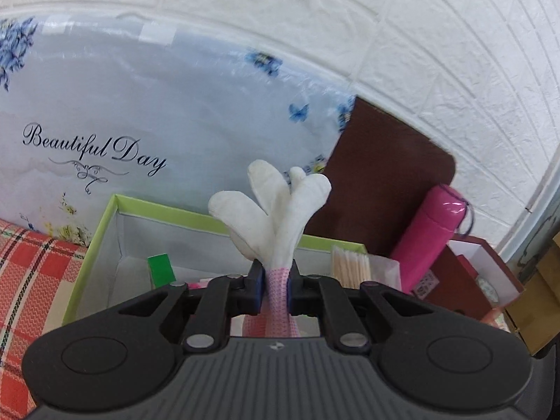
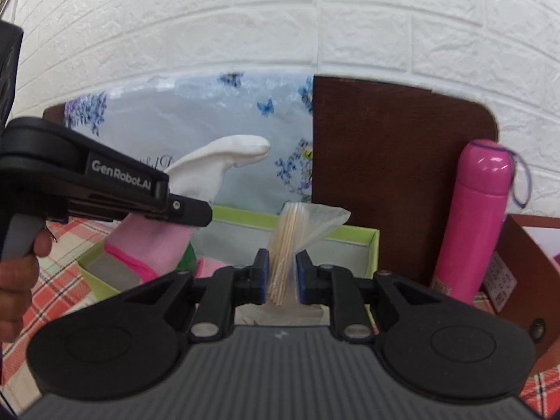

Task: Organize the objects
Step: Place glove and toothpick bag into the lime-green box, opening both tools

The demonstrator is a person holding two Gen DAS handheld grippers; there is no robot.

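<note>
A glove (image 1: 280,203) with white fingers and a pink cuff sticks up from my left gripper (image 1: 276,273), which is shut on its cuff. The right wrist view shows that gripper (image 2: 201,215) from the side, holding the glove (image 2: 224,154) over the left part of a green-rimmed box (image 2: 350,232). My right gripper (image 2: 282,266) is shut on a clear bag of thin wooden sticks (image 2: 290,224), held upright in front of the box. In the left wrist view the bag (image 1: 350,262) appears at the right end of the box (image 1: 105,224), which holds a green block (image 1: 160,269).
A pink flask (image 2: 479,217) stands right of the box, before a brown board (image 2: 402,140). A floral plastic package (image 1: 140,105) leans on the white brick wall behind. A red-brown open box (image 1: 472,273) sits far right. A red plaid cloth (image 1: 28,280) covers the surface. A hand (image 2: 14,280) grips the left gripper's handle.
</note>
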